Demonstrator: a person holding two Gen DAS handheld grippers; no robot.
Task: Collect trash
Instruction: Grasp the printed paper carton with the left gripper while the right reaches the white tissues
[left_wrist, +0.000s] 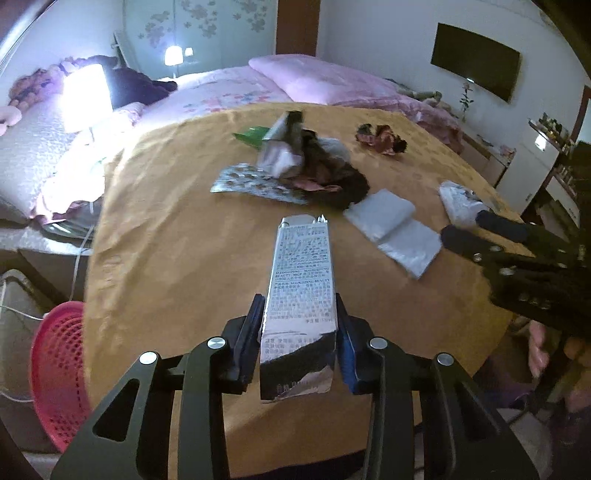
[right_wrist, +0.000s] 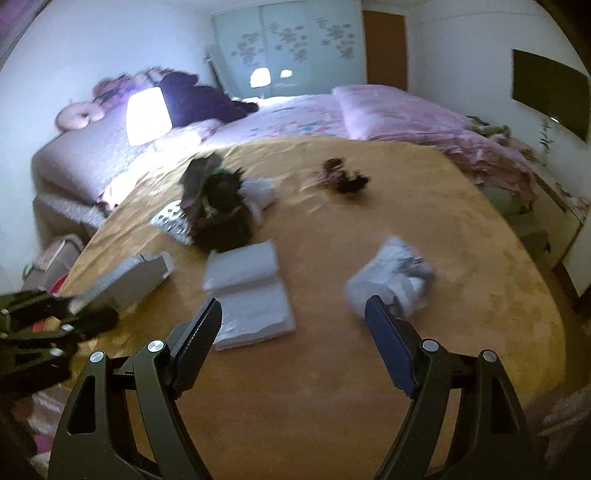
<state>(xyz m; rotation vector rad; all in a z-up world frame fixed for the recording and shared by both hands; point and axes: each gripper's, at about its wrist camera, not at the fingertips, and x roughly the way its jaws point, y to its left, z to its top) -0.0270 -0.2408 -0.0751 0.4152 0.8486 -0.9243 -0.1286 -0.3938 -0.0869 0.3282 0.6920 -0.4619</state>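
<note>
My left gripper (left_wrist: 299, 301) is shut on a long silver carton (left_wrist: 301, 280) and holds it just above the ochre tablecloth (left_wrist: 166, 240). In the right wrist view the carton (right_wrist: 136, 277) sticks out from the left gripper (right_wrist: 79, 314) at the left edge. My right gripper (right_wrist: 292, 302) stands open and empty, hovering between a folded white plastic packet (right_wrist: 251, 288) and a crumpled white bag (right_wrist: 391, 280). In the left wrist view the right gripper (left_wrist: 476, 230) comes in from the right, close to the white bag (left_wrist: 458, 199) and the packet (left_wrist: 395, 229).
A heap of dark wrappers (left_wrist: 314, 166) lies mid-table on a patterned sheet (left_wrist: 251, 181). A green packet (left_wrist: 251, 134) and a crumpled dark wrapper (left_wrist: 380, 138) lie farther back. A pink mesh basket (left_wrist: 59, 376) stands on the floor at the left. A bed (left_wrist: 229, 85) lies beyond.
</note>
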